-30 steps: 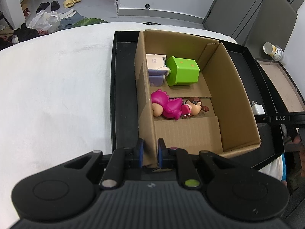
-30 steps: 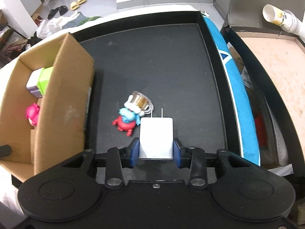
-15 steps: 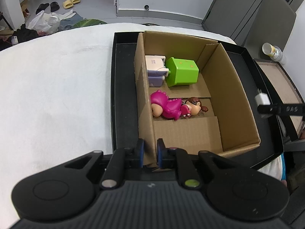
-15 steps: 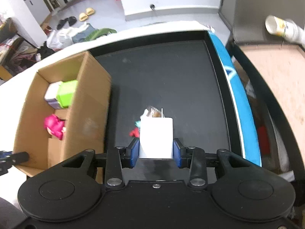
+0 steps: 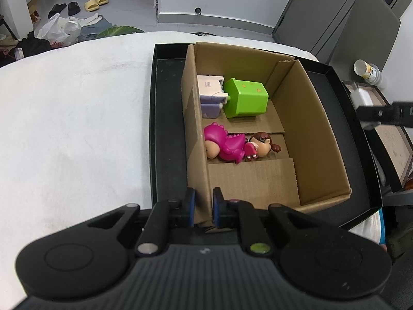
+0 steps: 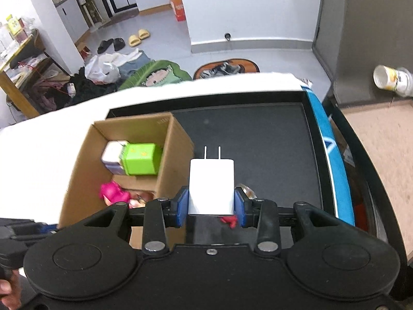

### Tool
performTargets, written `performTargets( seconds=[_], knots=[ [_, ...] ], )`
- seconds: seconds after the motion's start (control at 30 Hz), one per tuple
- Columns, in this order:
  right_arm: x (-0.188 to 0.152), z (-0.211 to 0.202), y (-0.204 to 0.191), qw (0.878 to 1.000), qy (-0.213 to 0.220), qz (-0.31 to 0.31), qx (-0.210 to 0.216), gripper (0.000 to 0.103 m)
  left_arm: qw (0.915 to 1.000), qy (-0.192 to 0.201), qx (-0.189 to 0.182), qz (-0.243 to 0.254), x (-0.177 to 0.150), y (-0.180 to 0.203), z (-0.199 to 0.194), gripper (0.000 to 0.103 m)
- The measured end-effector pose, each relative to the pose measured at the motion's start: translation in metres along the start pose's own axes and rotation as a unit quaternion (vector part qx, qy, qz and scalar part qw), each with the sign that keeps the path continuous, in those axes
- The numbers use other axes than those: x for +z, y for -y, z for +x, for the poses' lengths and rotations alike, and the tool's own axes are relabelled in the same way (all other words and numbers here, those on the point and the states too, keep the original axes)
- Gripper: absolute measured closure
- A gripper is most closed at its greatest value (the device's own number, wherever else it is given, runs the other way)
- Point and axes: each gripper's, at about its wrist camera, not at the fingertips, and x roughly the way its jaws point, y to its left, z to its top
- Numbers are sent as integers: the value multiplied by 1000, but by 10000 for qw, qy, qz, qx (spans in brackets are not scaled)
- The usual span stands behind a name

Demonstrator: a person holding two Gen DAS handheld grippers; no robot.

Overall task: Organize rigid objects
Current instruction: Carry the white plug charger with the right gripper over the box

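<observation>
Corrugated cardboard box (image 5: 304, 129) in a black tray (image 5: 167, 118) on a fuzzy white worktop (image 5: 77, 118), grey tiled floor (image 6: 165, 44) beyond.
Left tongs (image 5: 203, 208) pinch the box's near wall; right tongs (image 6: 211, 204) clamp a smooth white charger (image 6: 211, 183), prongs forward, above the tray just beside the box holding a glossy green cube (image 5: 245, 97).

Clamps a white plug-in charger (image 6: 211, 186) between the blue pads (image 6: 180, 206) of the right gripper (image 6: 210, 206), prongs pointing away, above the black tray (image 6: 258, 142). Shows, to the left, the open cardboard box (image 6: 170, 160) standing in the tray, with a green block (image 6: 140, 159) beside a white and lilac item (image 6: 112, 156) at the far end and a pink figure (image 6: 112, 193) nearer. Catches a red scrap of toy (image 6: 229, 219) peeking under the charger.
</observation>
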Motion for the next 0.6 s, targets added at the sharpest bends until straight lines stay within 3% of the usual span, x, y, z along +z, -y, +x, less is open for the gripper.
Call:
performTargets(
  seconds=[0.6],
  knots=[
    [25, 2, -60, 9991, 152, -340, 203, 66, 9999, 21, -108, -44, 0, -3, 0, 90]
  ],
)
